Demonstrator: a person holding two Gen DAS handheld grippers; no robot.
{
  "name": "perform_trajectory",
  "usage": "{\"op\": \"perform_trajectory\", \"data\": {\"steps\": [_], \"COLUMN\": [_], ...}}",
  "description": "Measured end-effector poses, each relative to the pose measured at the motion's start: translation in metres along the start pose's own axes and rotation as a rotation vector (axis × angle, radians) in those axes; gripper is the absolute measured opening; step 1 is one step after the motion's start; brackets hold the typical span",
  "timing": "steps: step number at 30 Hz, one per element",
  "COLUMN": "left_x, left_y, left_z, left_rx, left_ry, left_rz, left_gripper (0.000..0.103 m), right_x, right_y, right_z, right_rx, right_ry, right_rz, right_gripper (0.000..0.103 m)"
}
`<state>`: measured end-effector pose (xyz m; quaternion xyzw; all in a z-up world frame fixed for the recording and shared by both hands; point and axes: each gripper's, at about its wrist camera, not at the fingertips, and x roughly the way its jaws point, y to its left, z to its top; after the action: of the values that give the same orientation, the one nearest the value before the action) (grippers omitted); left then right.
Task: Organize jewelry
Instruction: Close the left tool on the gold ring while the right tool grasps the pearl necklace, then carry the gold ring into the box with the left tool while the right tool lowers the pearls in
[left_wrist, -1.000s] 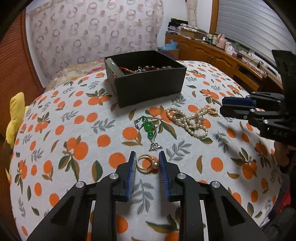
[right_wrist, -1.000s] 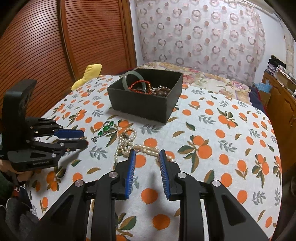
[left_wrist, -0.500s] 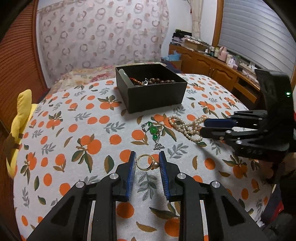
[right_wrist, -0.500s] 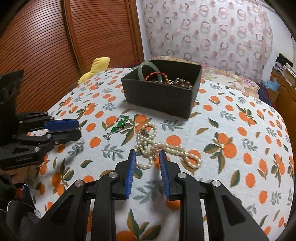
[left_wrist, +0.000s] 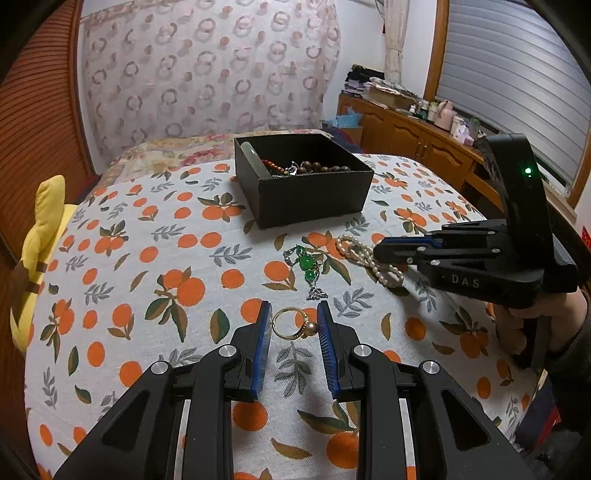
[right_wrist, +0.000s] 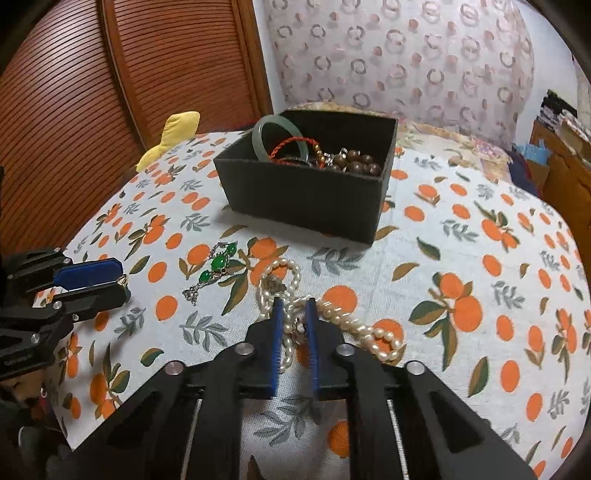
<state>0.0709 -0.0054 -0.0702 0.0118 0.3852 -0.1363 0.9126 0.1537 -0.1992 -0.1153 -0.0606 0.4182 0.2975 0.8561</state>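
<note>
A gold ring with a pearl (left_wrist: 294, 324) lies on the orange-print cloth between the open jaws of my left gripper (left_wrist: 291, 314), touched by neither pad. A white pearl necklace (right_wrist: 334, 317) lies in a heap on the cloth; my right gripper (right_wrist: 294, 309) has narrowed around its strands, which sit between the blue pads. The necklace also shows in the left wrist view (left_wrist: 369, 258) under the right gripper (left_wrist: 380, 253). A green-stone pendant (left_wrist: 308, 267) lies between ring and black box (left_wrist: 306, 195). The box holds a jade bangle (right_wrist: 279, 136), a red cord and brown beads.
A yellow plush toy (left_wrist: 35, 254) sits at the table's left edge. A wooden cabinet with clutter (left_wrist: 417, 136) stands behind on the right, and a slatted wooden door (right_wrist: 110, 92) on the left. My left gripper shows at the left of the right wrist view (right_wrist: 110, 280).
My right gripper moved forward and down onto the pearl necklace and its jaws narrowed around the strands. My left gripper stayed around the ring, jaws still open.
</note>
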Motion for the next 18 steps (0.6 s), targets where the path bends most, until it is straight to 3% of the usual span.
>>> {"op": "perform_trajectory", "data": {"steps": [18], "left_x": [-0.013], "left_y": [0.003], "left_z": [0.026], "left_rx": [-0.015], "left_ry": [-0.071], "left_rz": [-0.001], "left_gripper": [0.023], "right_x": [-0.103], "right_y": [0.007], "right_z": [0.044], "right_rx": [-0.089], "right_ry": [-0.246], "right_rz": [-0.011], "right_gripper": [0.011]}}
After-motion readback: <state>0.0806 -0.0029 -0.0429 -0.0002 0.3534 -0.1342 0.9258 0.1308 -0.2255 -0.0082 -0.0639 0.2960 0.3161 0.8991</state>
